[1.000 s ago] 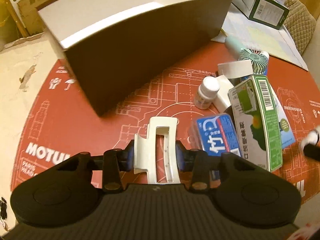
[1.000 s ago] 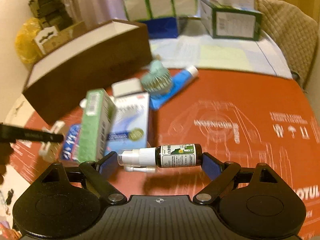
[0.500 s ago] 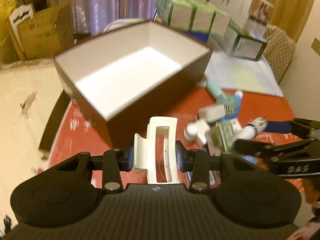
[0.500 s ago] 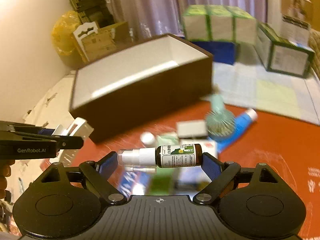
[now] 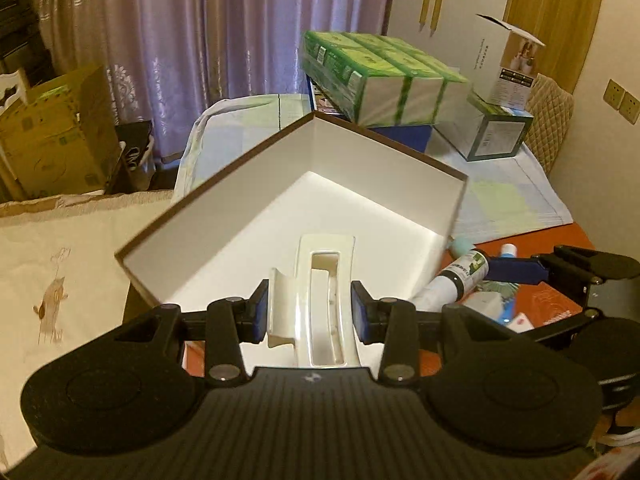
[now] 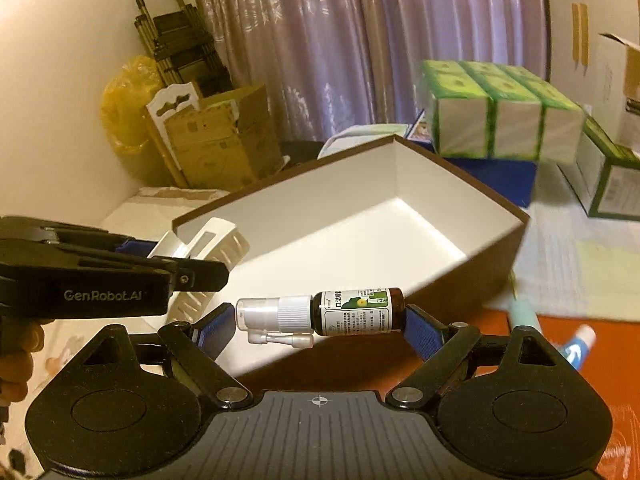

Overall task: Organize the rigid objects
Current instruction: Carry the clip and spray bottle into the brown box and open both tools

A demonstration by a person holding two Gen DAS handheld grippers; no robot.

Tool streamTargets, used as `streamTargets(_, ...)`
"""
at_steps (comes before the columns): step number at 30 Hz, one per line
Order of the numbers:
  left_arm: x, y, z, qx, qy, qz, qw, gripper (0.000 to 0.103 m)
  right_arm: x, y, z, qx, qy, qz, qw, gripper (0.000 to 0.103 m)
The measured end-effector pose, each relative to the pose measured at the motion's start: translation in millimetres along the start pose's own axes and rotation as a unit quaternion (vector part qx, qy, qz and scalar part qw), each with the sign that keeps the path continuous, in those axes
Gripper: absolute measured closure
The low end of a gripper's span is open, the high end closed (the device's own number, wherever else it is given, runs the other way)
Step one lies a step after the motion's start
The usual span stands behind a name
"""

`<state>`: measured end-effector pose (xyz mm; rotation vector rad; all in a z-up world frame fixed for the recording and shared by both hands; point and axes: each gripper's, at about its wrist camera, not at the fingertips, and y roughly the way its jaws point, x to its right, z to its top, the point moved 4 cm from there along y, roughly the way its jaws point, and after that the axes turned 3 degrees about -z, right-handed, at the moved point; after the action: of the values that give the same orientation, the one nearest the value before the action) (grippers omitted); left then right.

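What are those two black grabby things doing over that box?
A person is tidying things into the empty box. The left gripper is clamped on a white hair clip, and the right gripper holds a small spray bottle end to end. Both hover at the box's near edge; nothing is dropped in yet.

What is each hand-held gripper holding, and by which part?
Left hand-held gripper: white hair claw clip, pinched across its sides. Right hand-held gripper: spray bottle, clamped end to end.

Brown box (image 6: pixel 460 280) on red mat (image 6: pixel 560 364)
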<state>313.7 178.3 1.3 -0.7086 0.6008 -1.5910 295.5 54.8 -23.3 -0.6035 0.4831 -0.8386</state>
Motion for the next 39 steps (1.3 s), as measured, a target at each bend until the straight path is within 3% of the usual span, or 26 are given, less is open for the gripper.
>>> streamTargets(8, -35, 44, 19, -0.028, 0.015, -0.021, 0.9993, 0.068, -15, 54, 17, -0.014, -0.03, -0.018, 0.999, 0.017)
streamTargets(20, -52, 103, 14, -0.092, 0.024, -0.033, 0.995, 0.068, -8, 112, 9, -0.086, -0.057, -0.04, 0.994, 0.017)
streamTargets(26, -57, 111, 13, -0.103, 0.033, -0.038, 0.9934, 0.066, -6, 121, 9, -0.096, -0.06, -0.05, 0.992, 0.017)
streamTargets(30, -57, 110, 15, -0.099, 0.041, -0.031, 0.9937, 0.05, -4, 125, 9, -0.099, -0.059, -0.059, 0.992, 0.017)
streamTargets(39, -60, 104, 15, -0.098, 0.039, -0.024, 0.9941, 0.049, -2, 118, 9, -0.099, -0.057, -0.06, 0.992, 0.017)
